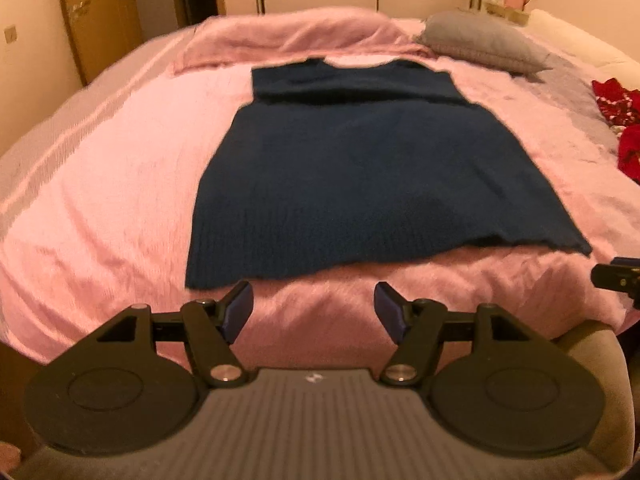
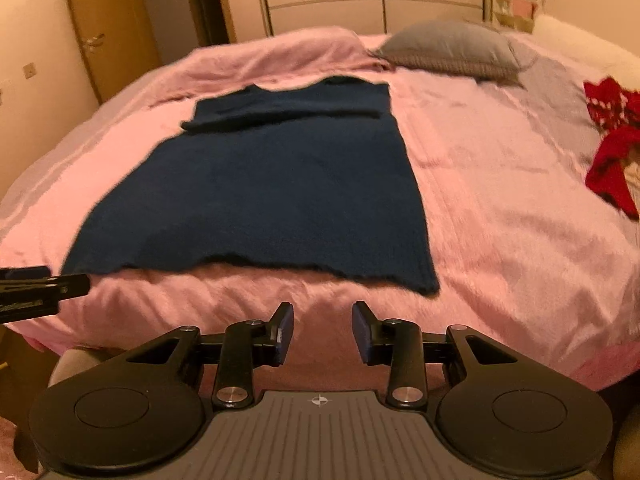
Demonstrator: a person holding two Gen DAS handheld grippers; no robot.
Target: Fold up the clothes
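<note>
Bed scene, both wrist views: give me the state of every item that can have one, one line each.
Navy sweater: spread flat on the blanket, sleeves folded across the chest, hem toward the cameras.
Left gripper: fingers open, holding nothing, short of the hem.
Right gripper: fingers open, holding nothing, short of the hem.
Red garment: crumpled, unfolded, far right.
Grey pillow: lying flat.
Pink blanket: spread, bunched at the far edge.

A dark navy knitted sweater [image 1: 360, 168] lies flat on the pink bed [image 1: 112, 168], hem toward 6 o'clock and neckline toward 12 o'clock. Its sleeves are folded in across the chest, forming a thick band just below the scooped neck. The ribbed hem runs slightly wavy near the bed's front edge. A crumpled red garment [image 2: 612, 136] lies well apart at 3 o'clock.
</note>
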